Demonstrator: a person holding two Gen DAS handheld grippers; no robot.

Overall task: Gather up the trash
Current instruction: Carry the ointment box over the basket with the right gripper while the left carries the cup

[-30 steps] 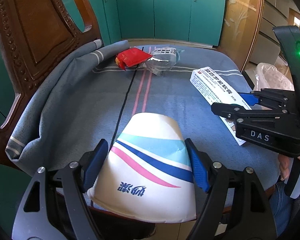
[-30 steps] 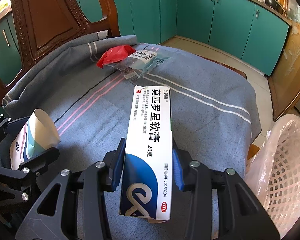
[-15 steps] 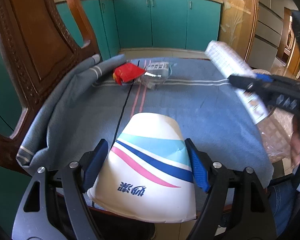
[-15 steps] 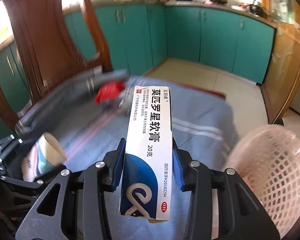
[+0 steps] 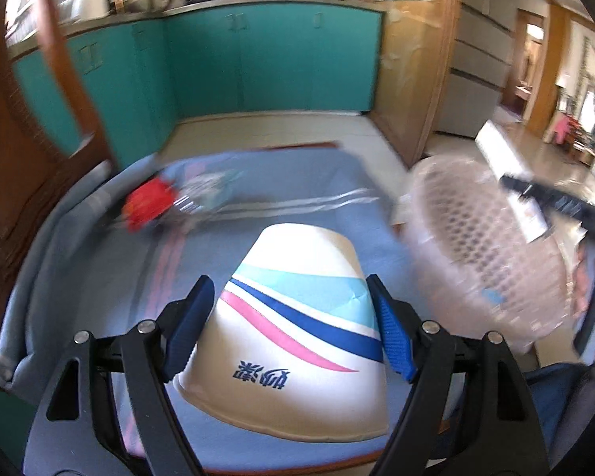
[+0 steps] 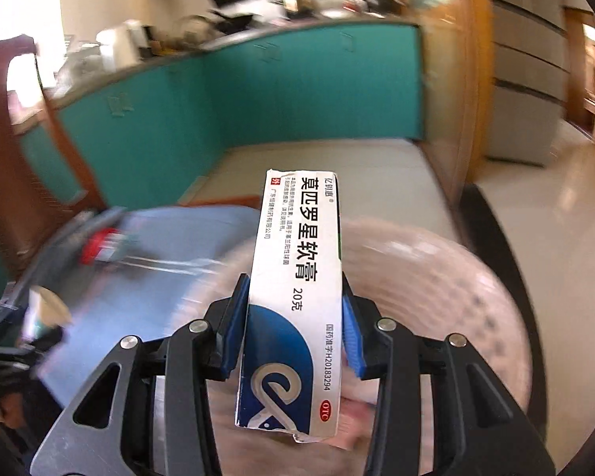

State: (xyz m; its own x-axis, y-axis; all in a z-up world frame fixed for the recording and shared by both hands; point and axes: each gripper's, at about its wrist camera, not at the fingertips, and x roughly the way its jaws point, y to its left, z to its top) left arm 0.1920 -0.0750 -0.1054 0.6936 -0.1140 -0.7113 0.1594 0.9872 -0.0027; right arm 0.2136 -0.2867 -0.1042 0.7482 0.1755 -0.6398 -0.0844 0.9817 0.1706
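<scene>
The left hand-held gripper [image 5: 287,329] grips a paper cup [image 5: 297,329] above the blue cloth surface [image 5: 297,182]. The right hand-held gripper [image 6: 293,323] clamps an ointment box [image 6: 297,297] over the pink mesh basket [image 6: 436,277].

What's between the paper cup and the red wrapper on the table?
Only bare blue tablecloth lies between the paper cup and the red wrapper, seen in the left wrist view.

The left tool [image 5: 289,329] grips a paper cup [image 5: 297,341]; a mesh basket [image 5: 484,250] sits to its right.
</scene>
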